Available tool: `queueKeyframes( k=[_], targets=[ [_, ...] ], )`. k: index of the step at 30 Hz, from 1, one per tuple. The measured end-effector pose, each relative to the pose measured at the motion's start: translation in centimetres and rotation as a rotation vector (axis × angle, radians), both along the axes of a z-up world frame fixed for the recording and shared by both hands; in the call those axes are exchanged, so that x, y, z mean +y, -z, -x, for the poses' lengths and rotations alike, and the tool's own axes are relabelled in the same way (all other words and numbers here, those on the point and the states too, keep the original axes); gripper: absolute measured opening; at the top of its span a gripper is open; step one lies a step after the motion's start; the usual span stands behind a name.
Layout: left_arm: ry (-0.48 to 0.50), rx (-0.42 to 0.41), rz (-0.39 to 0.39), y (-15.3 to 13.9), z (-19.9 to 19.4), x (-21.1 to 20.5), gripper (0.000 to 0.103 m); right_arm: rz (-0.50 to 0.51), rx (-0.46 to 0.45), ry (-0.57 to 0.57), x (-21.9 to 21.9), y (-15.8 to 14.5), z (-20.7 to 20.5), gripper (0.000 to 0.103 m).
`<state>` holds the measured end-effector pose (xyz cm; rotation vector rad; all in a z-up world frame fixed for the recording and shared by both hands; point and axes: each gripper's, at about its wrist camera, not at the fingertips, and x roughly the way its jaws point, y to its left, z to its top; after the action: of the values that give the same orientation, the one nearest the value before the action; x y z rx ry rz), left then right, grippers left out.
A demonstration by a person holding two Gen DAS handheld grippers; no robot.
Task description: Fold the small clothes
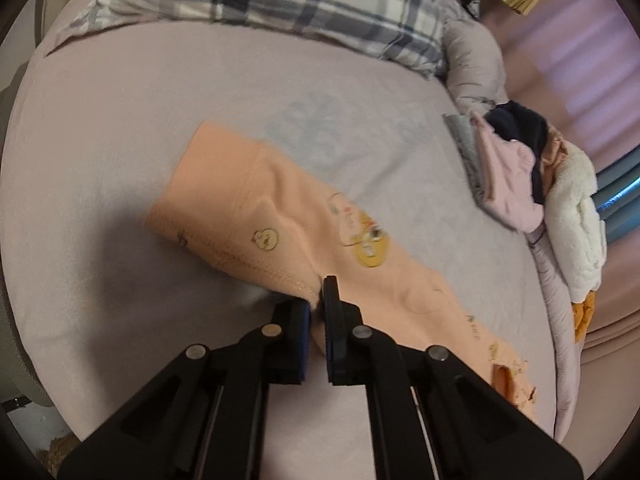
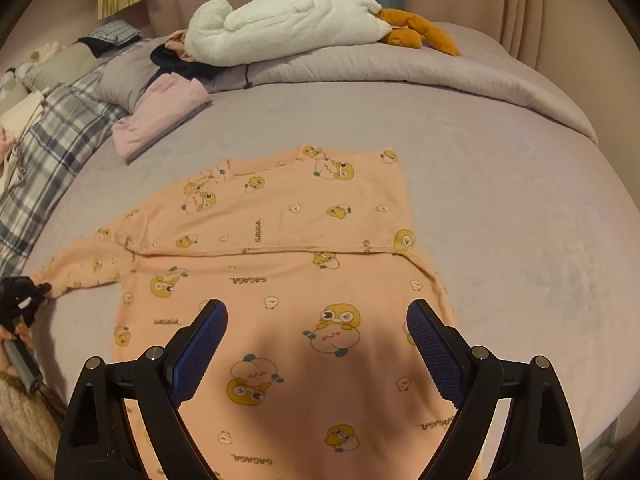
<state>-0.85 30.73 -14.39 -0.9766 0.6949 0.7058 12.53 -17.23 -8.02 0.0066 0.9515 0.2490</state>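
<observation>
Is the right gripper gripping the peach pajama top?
No: the right gripper hangs wide open above the pajama top, its blue pads apart and holding no cloth.

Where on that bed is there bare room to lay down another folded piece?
Bare sheet lies right of the peach shirt, up to the rolled duvet, and between the shirt's top edge and the duvet. It is crowded upper left: folded pink garment, plaid pillow, dark clothes and the white plush toy.

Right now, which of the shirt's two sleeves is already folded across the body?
The far sleeve lies folded flat over the peach shirt. The other sleeve sticks out sideways, its cuff pinched by the left gripper.
</observation>
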Motion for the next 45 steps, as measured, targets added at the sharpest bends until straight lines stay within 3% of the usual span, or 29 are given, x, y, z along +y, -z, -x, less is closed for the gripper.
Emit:
queueKeyframes(
  k=[7,16,22,25,33,36,38,45],
  targets=[
    [0.065,-0.078,-0.072,-4.2,-1.5,-2.1,0.004,-0.012,-0.013,-0.003,-0.4,-0.4,0.4,0.091],
    [0.287,-0.133,-0.15,-7.5,-5.9,-8.5,0.004,-0.035,-0.022,0.008,-1.2,-0.6,0.7,0.091],
    [0.483,-0.098,-0.146,-5.7,-8.9,-14.0,0.004,-0.041,-0.028,0.014,-1.5,-0.8,1.0,0.091],
    [0.546,-0.063,-0.102,-3.7,-10.2,-15.5,0.004,-0.042,-0.029,0.019,-1.7,-0.8,1.1,0.091],
    [0.62,0.041,-0.027,0.8,-11.2,-17.3,0.008,-0.045,-0.025,0.045,-2.6,-0.7,1.3,0.091],
    [0.631,0.002,0.012,0.5,-10.3,-17.2,0.025,-0.047,-0.02,0.049,-2.7,-0.6,1.3,0.091],
    [0.635,-0.011,0.036,0.2,-9.7,-17.1,0.053,-0.046,-0.019,0.044,-2.6,-0.6,1.4,0.091],
    [0.571,-0.034,-0.053,-2.9,-5.6,-15.2,0.062,-0.021,-0.021,0.001,-0.8,-0.8,1.0,0.091]
  ],
)
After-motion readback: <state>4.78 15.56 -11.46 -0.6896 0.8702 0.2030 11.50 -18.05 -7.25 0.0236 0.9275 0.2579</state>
